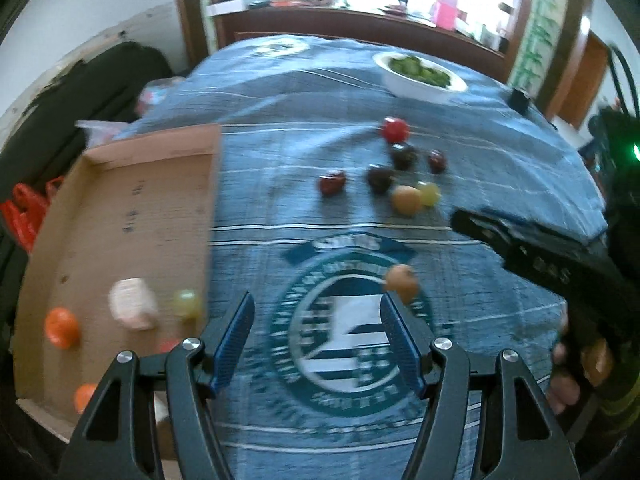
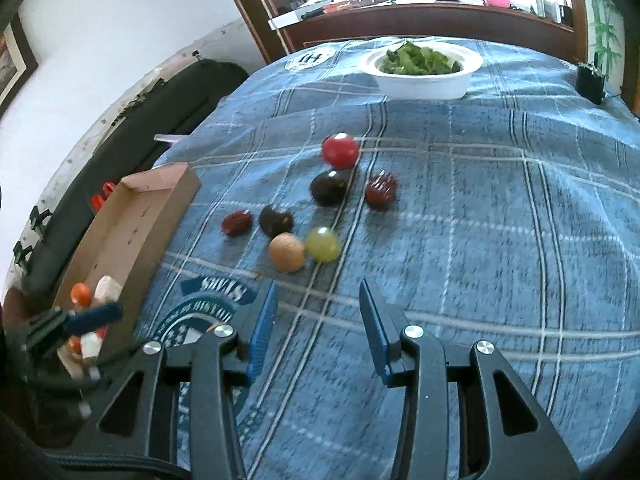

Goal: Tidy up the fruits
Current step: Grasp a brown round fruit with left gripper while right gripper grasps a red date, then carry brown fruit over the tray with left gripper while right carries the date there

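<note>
Several small fruits lie loose on the blue cloth: a red tomato [image 1: 395, 129] [image 2: 340, 151], dark plums [image 1: 403, 156] [image 2: 330, 187], a green grape [image 1: 429, 193] [image 2: 322, 244] and a tan fruit [image 1: 406, 199] [image 2: 286, 257]. Another tan fruit [image 1: 401, 280] sits just past my left gripper's right fingertip. The cardboard tray [image 1: 152, 144] [image 2: 160, 208] on the left holds an orange fruit [image 1: 62, 327], a pale pink item [image 1: 132, 308] and a green grape [image 1: 187, 303]. My left gripper [image 1: 318, 308] is open and holds nothing, low over the cloth beside the tray. My right gripper [image 2: 319, 296] is open, short of the fruit cluster.
A white bowl of greens [image 1: 420, 82] [image 2: 420, 76] stands at the far side of the table. A small black object [image 2: 590, 82] sits at the far right edge. A hand [image 1: 576, 364] holds the other tool's black housing [image 1: 536, 260]. Dark bags lie left of the table.
</note>
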Available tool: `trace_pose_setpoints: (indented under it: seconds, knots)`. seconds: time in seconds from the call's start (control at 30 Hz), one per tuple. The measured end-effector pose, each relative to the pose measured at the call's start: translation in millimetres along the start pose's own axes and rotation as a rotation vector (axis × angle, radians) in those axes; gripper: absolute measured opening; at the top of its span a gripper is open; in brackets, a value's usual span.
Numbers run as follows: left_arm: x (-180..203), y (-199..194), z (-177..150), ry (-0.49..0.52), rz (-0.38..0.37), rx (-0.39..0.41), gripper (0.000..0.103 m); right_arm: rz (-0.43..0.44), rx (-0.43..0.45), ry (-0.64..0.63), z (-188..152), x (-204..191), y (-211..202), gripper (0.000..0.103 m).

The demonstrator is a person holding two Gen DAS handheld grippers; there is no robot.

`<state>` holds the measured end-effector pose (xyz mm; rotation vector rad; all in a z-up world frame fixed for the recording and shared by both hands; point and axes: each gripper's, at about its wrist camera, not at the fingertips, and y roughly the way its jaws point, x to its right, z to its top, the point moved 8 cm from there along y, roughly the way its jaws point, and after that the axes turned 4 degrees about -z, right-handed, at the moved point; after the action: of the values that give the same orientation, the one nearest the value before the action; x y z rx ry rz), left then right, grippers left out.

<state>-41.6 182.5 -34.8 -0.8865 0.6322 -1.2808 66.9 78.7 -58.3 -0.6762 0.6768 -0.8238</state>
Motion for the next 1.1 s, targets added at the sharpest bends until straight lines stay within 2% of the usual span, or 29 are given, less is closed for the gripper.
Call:
trace_pose_setpoints:
  seconds: [0.17,0.43,0.53,0.57,0.6,0.63,0.73,0.87,1.1]
  knots:
    - [22.0,20.5,1.7,0.017,-0.063,-0.039,0.065,-0.058,0.032,0.044,26.1,22.7,12.2,0.044]
    - [33.3,45.3,5.7,0.02,-0.103,-0.07,0.064,-0.126,0.013,0.033,55.3,30.7,48.6,0.043]
    - [36.7,50.9,2.8,0.04,-0.098,-0.065,0.058,-0.157,0.01,0.009,58.0,33.1,60.0,0.03]
    - [37.6,50.9,1.9,0.058,-0.079,-0.057,0.05,-0.158,0.005,-0.001,56.9,32.3,60.4,0.023]
    - [37.6,50.7,1.8,0.071,-0.066,-0.049,0.035,-0.144,0.005,0.005,55.4,31.6,58.1,0.023]
    - [37.2,49.2,1.5,0.079,-0.068,-0.04,0.025,-0.137,0.015,0.011,54.3,30.4,53.0,0.023]
    - [34.2,45.0,0.7,0.064,-0.101,-0.035,0.023,-0.113,0.055,0.014,50.4,22.6,31.6,0.023]
    - [27.2,32.8,-0.1,0.06,-0.085,-0.012,0.023,-0.054,0.091,0.035,42.6,12.0,6.0,0.023]
    - [7.5,4.3,2.5,0.021,-0.055,0.045,0.023,0.041,0.101,0.052,20.0,-14.7,-22.7,0.023]
